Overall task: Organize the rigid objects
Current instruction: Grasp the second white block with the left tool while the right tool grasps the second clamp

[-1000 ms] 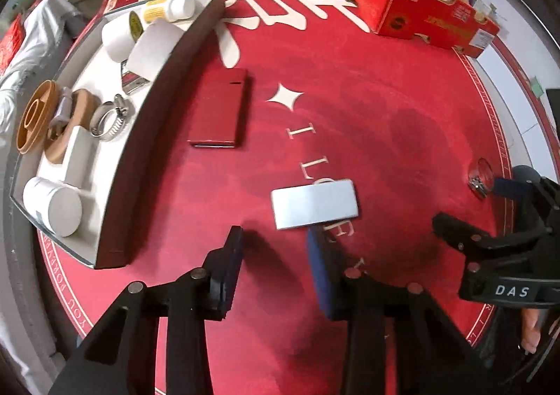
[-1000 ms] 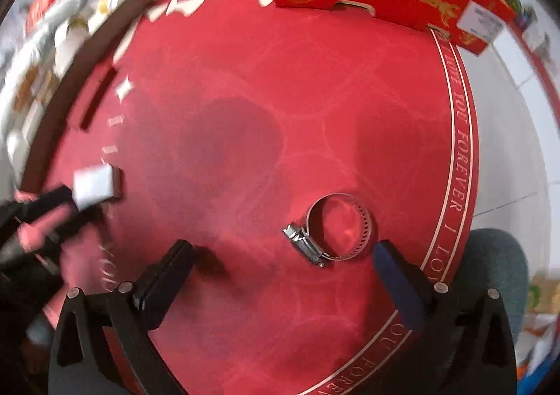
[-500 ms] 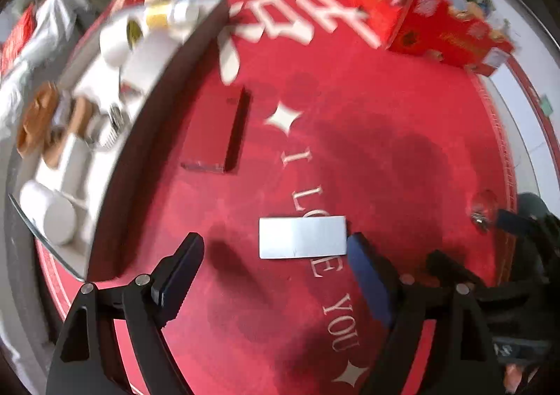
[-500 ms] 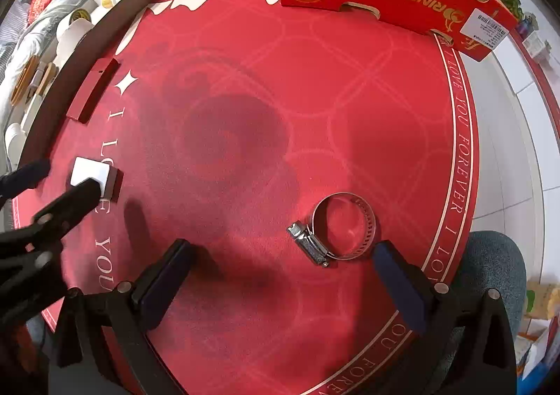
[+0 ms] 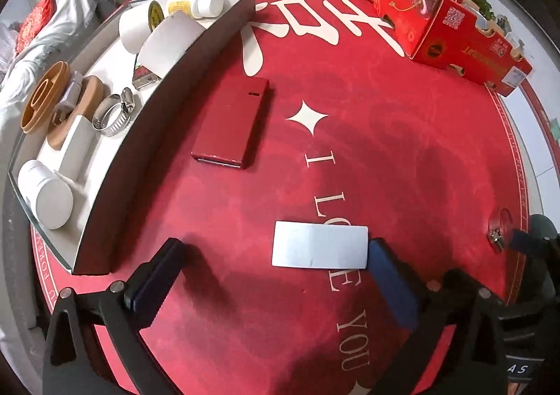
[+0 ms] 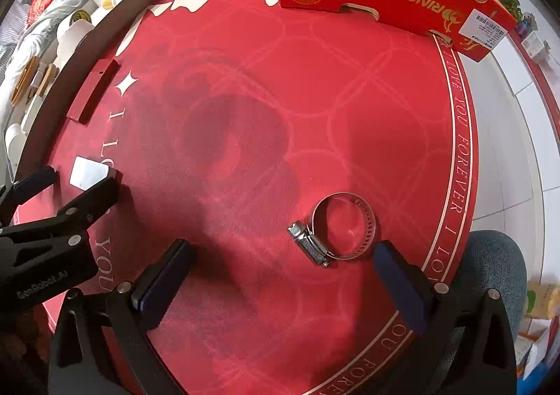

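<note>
Near the long tray [image 5: 105, 206], on the red table mat [image 5: 385, 115]: a white flat block [image 5: 320, 249] lying face-up, well clear of the tray wall, farther from it than the red case [image 5: 231, 122]. A second ago held pinched in the left gripper [image 5: 269, 276]; now released, jaws opening wide, nothing gripped, right pad just touching the block's short end. Probably a re-grip or a set-down short of the tray, so this piece not yet sorted. Long axis running across the jaw gap, roughly crosswise to the tray wall; no marked front. Right gripper [image 6: 280, 276] spread over the mat, holding nothing, hose clamp [image 6: 336, 228] lying between its fingers, untouched.
</note>
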Available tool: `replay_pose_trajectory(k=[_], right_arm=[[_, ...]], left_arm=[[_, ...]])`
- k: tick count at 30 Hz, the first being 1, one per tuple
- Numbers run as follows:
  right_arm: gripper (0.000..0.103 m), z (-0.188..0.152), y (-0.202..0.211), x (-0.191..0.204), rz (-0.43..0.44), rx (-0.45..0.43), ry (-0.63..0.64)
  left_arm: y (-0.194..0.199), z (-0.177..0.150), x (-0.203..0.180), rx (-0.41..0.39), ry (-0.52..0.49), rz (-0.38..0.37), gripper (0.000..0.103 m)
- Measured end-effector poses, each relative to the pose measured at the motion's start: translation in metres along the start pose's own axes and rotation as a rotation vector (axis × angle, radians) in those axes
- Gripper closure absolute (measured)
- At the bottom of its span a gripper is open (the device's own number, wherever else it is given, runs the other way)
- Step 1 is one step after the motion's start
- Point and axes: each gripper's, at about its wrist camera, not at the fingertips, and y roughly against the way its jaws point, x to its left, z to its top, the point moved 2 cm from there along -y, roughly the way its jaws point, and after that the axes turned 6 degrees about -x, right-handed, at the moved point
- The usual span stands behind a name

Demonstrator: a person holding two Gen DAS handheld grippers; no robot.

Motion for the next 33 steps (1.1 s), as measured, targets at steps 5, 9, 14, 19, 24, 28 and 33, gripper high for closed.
replay_pose_trajectory(k=[5, 9, 14, 19, 24, 28, 33], right_arm=[[0.0, 0.002, -0.001, 0.001, -0.002, 0.002, -0.003], [0.0, 0.0, 0.0, 0.003, -0.004, 0.004, -0.008], [0.0, 0.0, 0.0, 0.002, -0.006, 0.008, -0.01], [0.004, 0.001, 0.0, 0.002, -0.009, 0.012, -0.015], [0.062, 0.002, 0.014, 0.002, -0.005, -0.026, -0.004], [0.073, 0.002, 0.017, -0.006, 0.033, -0.031, -0.042], [0.073, -0.002, 0.021, -0.023, 0.125, -0.029, -0.15]], left_arm=[[-0.003, 0.002, -0.004, 0.012, -0.004, -0.001, 0.0], [-0.006, 0.006, -0.004, 0.026, -0.008, -0.003, 0.0], [-0.01, 0.012, -0.005, 0.046, -0.013, -0.01, 0.002], [0.001, 0.014, -0.017, 0.03, -0.083, -0.04, 0.035], [0.009, 0.01, -0.023, 0.034, -0.122, -0.067, 0.05], [0.013, 0.004, -0.01, 0.044, -0.053, -0.098, 0.05], [0.025, 0.0, 0.011, 0.02, 0.01, -0.095, 0.05]])
